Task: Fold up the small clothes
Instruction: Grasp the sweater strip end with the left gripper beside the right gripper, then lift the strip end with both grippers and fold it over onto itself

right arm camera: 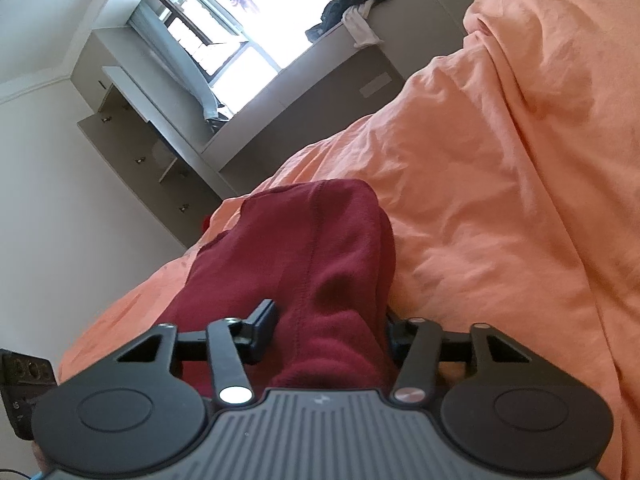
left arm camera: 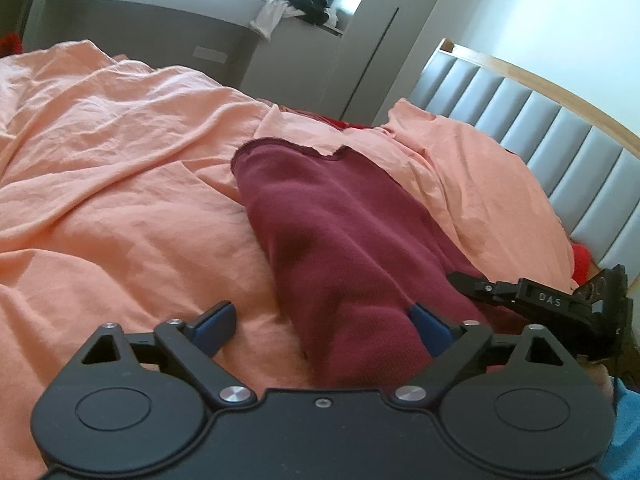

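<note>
Maroon garment (left arm camera: pixel 344 232) lay lengthwise across the middle of each frame on the bed's peach duvet (left arm camera: pixel 120 184), doubled over along its left side but bunched at the near end, so folding looked begun and not finished. Left gripper (left arm camera: pixel 324 320), at lower centre, stood wide, cloth between its jaws ungripped. Right gripper (right arm camera: pixel 332 328) stood half-closed around the near end; a firm hold I could not tell.
</note>
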A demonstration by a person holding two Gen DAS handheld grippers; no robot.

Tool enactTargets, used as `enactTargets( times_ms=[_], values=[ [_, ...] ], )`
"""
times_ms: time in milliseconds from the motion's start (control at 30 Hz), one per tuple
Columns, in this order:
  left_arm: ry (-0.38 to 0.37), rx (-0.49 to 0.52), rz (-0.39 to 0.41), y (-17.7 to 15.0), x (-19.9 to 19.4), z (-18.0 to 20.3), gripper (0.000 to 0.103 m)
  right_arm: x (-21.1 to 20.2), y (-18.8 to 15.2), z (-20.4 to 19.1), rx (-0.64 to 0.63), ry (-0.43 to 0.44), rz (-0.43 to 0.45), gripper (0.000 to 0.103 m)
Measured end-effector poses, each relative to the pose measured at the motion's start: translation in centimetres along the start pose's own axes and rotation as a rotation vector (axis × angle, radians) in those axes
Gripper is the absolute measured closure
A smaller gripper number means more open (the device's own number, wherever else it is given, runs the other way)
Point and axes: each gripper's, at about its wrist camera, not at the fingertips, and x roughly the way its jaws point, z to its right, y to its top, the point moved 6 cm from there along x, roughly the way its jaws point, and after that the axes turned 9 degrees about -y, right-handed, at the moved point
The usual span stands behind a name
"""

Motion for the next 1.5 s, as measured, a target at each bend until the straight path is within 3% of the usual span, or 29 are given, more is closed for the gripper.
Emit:
enactTargets(
  times_ms=[167,367,500,633,800,967,1167,1267,1367,1500],
  values=[
    [-0.048,-0.023,-0.040,0.5,0.8,0.3,0.026,-0.1,0.0,-0.4,-0.024,-0.006,0.007,0.053],
    [-0.061,-0.052,-0.108,1.2,1.7,0.3,0.047,-0.4,-0.1,-2.8,-0.188,-0.101,0.071,0.064],
    [-0.021,-0.018,-0.123,1.6,1.7,1.1,0.058,-0.3,0.0,-3.6,-0.230,-0.132,0.094,0.069],
    [0.035,0.086,-0.122,2.3,1.5,2.8,0.068,-0.6,-0.1,-4.4,-0.273,-0.167,0.121,0.074],
    [0.088,0.237,-0.129,4.0,1.0,4.9,0.071,-1.2,0.5,-6.0,-0.341,-0.170,0.193,0.077],
    [0.185,0.400,-0.067,6.9,0.3,6.0,0.072,-1.2,1.6,-8.2,-0.353,-0.120,0.291,0.078],
    [0.281,0.493,0.028,9.8,-0.7,4.6,0.072,1.0,3.0,-11.9,-0.416,-0.082,0.398,0.078],
    [0.286,0.486,0.049,10.1,-1.1,3.0,0.072,2.4,3.3,-12.7,-0.401,-0.060,0.400,0.078],
    [0.292,0.431,0.008,9.2,-0.1,0.7,0.071,3.9,3.0,-12.9,-0.420,-0.075,0.370,0.078],
    [0.276,0.262,-0.019,8.6,0.5,-2.7,0.068,6.2,2.3,-11.6,-0.406,-0.126,0.282,0.077]
  ],
)
